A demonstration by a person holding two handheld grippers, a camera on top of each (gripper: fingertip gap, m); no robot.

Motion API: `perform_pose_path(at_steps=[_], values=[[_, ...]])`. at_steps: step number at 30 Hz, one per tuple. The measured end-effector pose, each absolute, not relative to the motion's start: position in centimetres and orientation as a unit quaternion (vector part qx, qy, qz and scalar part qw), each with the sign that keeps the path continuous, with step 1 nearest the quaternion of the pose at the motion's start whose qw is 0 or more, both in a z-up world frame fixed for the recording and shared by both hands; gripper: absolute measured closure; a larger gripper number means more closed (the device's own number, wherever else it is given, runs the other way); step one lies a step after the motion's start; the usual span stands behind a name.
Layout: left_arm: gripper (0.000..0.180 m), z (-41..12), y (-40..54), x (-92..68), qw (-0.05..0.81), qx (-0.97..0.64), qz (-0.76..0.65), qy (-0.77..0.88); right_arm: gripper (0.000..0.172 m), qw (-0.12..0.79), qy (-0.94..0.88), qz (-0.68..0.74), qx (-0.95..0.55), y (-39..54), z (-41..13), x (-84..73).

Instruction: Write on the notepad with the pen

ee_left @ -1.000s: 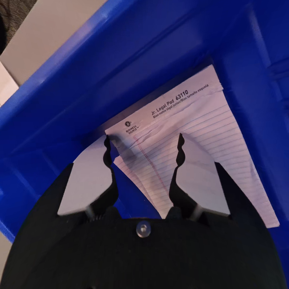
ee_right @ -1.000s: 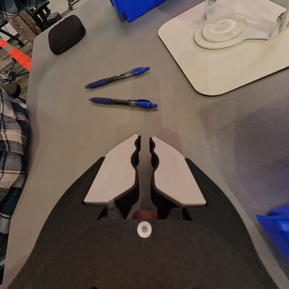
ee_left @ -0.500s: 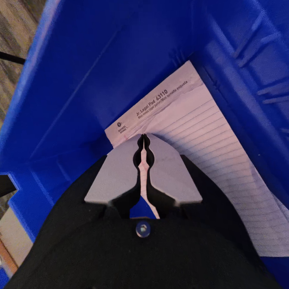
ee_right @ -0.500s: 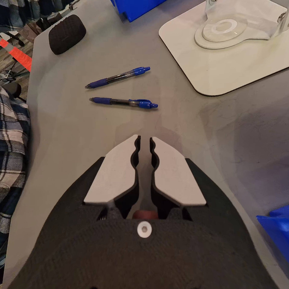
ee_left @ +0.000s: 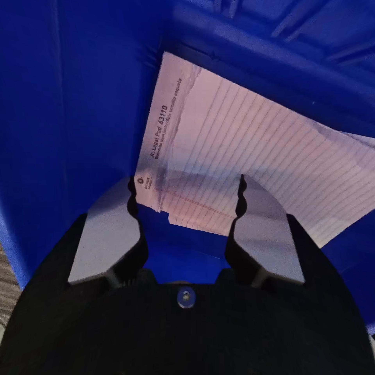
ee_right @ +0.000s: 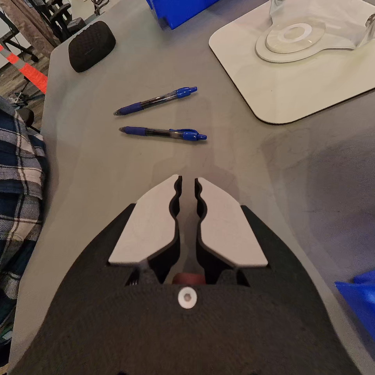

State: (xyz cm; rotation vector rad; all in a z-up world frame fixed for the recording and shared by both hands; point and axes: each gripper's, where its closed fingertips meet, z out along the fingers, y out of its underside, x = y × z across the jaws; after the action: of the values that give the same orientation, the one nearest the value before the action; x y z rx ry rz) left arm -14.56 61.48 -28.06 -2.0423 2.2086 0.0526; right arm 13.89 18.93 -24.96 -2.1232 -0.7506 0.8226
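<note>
A white lined notepad (ee_left: 233, 132) with loose, crumpled top sheets lies on the floor of a blue bin (ee_left: 71, 101). My left gripper (ee_left: 186, 177) is inside the bin, open wide just above the pad's near corner, and holds nothing. In the right wrist view two blue pens (ee_right: 156, 100) (ee_right: 162, 133) lie side by side on the grey table (ee_right: 121, 182). My right gripper (ee_right: 188, 178) hovers over the table a short way in front of the nearer pen, its jaws a narrow gap apart with nothing between them.
A white board (ee_right: 294, 81) with a clear stand on it sits at the far right. A black padded object (ee_right: 91, 45) lies at the far left. A blue bin (ee_right: 178, 12) stands at the back, another blue piece (ee_right: 359, 300) at the lower right. A plaid sleeve (ee_right: 18, 182) is at the left edge.
My left gripper was open, shut at the pad's corner half a second ago, and has opened wide again while turning; the pad still lies in the bin. The right gripper has not moved.
</note>
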Motion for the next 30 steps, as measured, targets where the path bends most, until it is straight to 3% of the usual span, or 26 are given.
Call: perform_pose_path(at_steps=[3,9,10,12,13,15,21,27,30], values=[[0.089,-28.5,61.1,-14.5,0.021,-0.667,0.0,0.745,0.16,0.361,-0.293,0.32,-0.825,18.9,-25.0,13.8],[0.091,-28.5,60.8,-14.4,0.018,-0.664,-0.004,0.748,0.159,0.358,-0.291,0.323,-0.827,18.9,-25.1,13.9],[0.099,-28.5,60.4,-14.5,0.011,-0.661,0.003,0.75,0.159,0.357,-0.291,0.323,-0.827,18.9,-25.1,13.9],[0.132,-28.3,59.1,-15.2,-0.028,-0.644,0.025,0.764,0.159,0.358,-0.292,0.323,-0.826,18.9,-25.0,13.9],[0.128,-28.3,58.6,-15.4,-0.035,-0.644,0.024,0.764,0.159,0.357,-0.291,0.323,-0.826,18.9,-25.1,13.9],[0.101,-28.1,58.5,-15.6,-0.036,-0.645,0.028,0.763,0.159,0.354,-0.292,0.323,-0.827,18.9,-25.1,13.8],[0.067,-26.3,56.6,-17.3,-0.012,-0.647,0.016,0.762,0.159,0.355,-0.294,0.325,-0.826,18.8,-25.1,13.8],[0.066,-27.1,49.8,-19.2,0.032,-0.584,0.068,0.808,0.159,0.35,-0.296,0.323,-0.828,18.7,-25.2,13.8],[0.087,-27.6,48.8,-19.0,0.077,-0.572,0.086,0.812,0.159,0.35,-0.298,0.319,-0.829,18.7,-25.3,13.8]])
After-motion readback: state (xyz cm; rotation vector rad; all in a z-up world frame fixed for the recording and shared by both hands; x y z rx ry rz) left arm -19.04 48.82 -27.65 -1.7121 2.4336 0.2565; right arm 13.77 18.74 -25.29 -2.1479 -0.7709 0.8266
